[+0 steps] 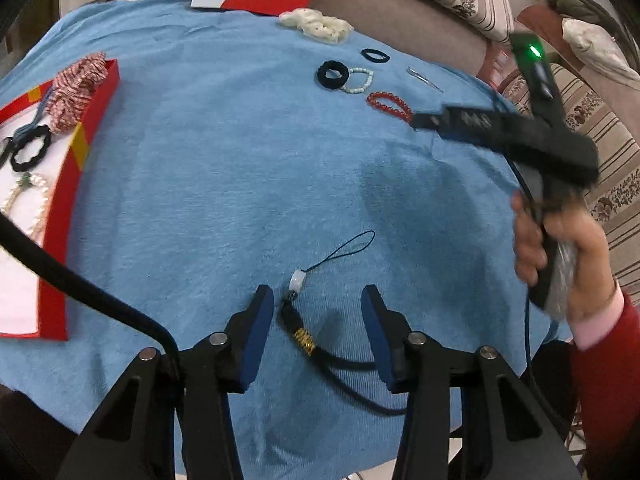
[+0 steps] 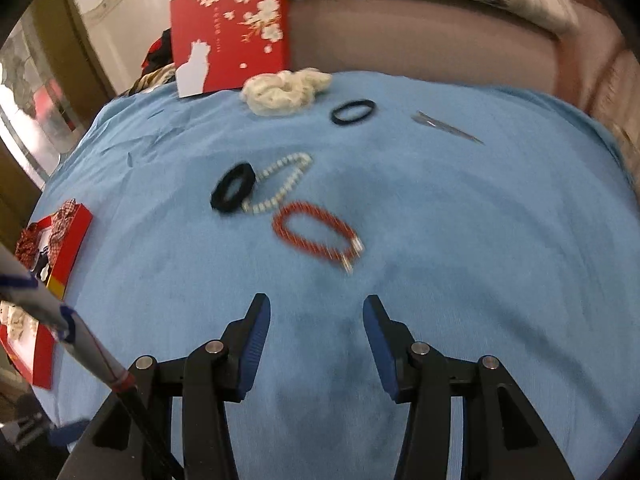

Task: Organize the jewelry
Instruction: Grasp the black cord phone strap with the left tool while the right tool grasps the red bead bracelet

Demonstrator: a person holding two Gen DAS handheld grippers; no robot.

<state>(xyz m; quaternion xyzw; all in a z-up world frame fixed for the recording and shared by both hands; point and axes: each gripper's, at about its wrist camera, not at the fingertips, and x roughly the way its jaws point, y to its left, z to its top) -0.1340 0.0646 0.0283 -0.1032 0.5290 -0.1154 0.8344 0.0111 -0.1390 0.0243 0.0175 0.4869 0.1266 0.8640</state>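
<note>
A black cord charm (image 1: 298, 320) with a white bead and gold coil lies on the blue cloth between the open fingers of my left gripper (image 1: 318, 300). My right gripper (image 2: 316, 308) is open and empty, just short of a red bead bracelet (image 2: 316, 234); in the left wrist view its tips (image 1: 424, 120) sit beside that bracelet (image 1: 390, 105). A black scrunchie (image 2: 233, 192) touches a white bead bracelet (image 2: 280, 188). Farther back lie a thin black hair tie (image 2: 353, 111), a cream scrunchie (image 2: 284, 90) and a silver clip (image 2: 444, 126).
An open red box (image 1: 70, 200) at the left holds a red-white scrunchie (image 1: 76, 88), a black hair tie (image 1: 30, 152) and a pearl bracelet (image 1: 24, 204). The red flowered lid (image 2: 230, 36) leans at the back. A striped sofa (image 1: 600, 152) borders the cloth on the right.
</note>
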